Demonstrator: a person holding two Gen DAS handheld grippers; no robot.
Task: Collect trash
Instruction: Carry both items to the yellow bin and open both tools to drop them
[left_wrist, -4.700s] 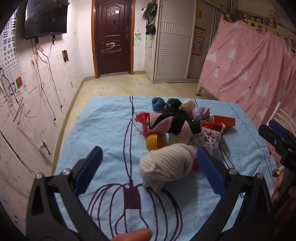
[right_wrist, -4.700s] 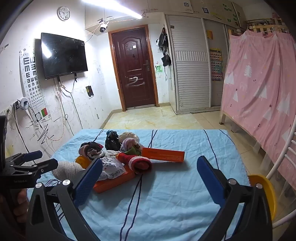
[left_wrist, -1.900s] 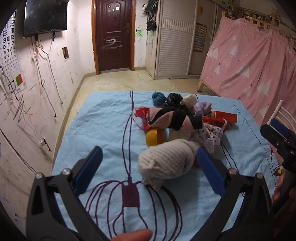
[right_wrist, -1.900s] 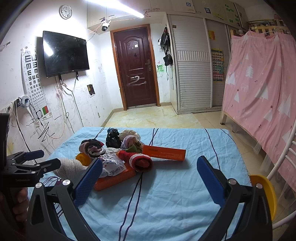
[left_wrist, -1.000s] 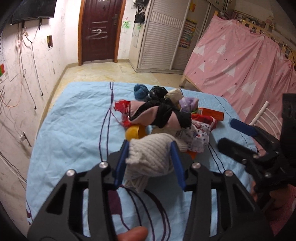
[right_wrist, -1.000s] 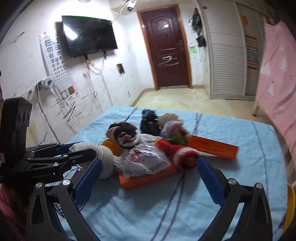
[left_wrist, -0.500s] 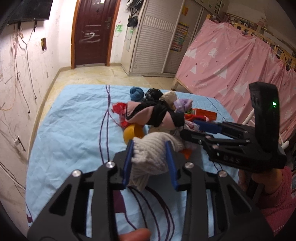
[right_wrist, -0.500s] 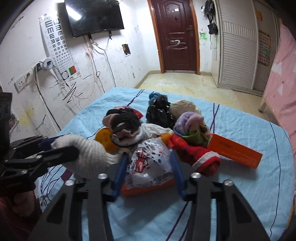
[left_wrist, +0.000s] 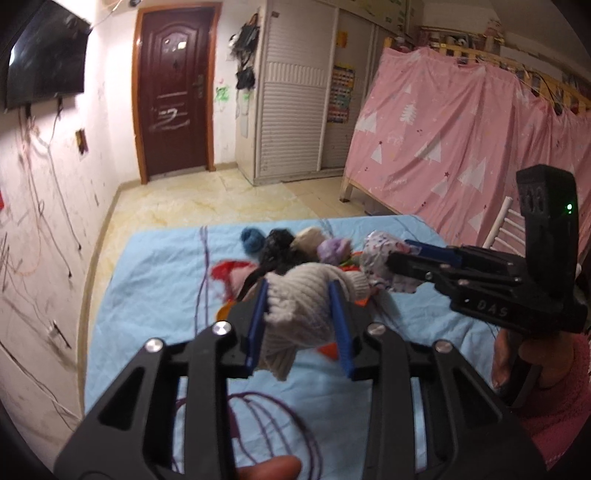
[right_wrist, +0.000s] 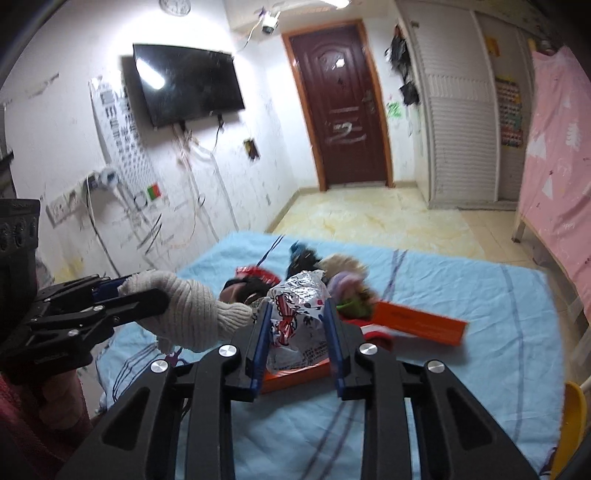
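Note:
My left gripper (left_wrist: 297, 291) is shut on a cream knitted sock roll (left_wrist: 306, 306) and holds it lifted above the blue cloth (left_wrist: 155, 280). The roll also shows in the right wrist view (right_wrist: 184, 314). My right gripper (right_wrist: 297, 308) is shut on a crinkly white plastic snack bag (right_wrist: 299, 314) with red print, raised over the pile. That bag shows in the left wrist view (left_wrist: 380, 254) between the right gripper's fingers.
A pile lies on the cloth: blue yarn ball (left_wrist: 251, 238), black bundle (left_wrist: 279, 240), purple roll (left_wrist: 334, 249), red wrapper (left_wrist: 223, 271). An orange flat box (right_wrist: 421, 326) and an orange tray (right_wrist: 295, 376) lie by it. A yellow chair edge (right_wrist: 572, 424) is at right.
Both grippers closed, the left on the cream sock roll and the right on the snack bag, then lifted them off the pile. The views tilted upward.

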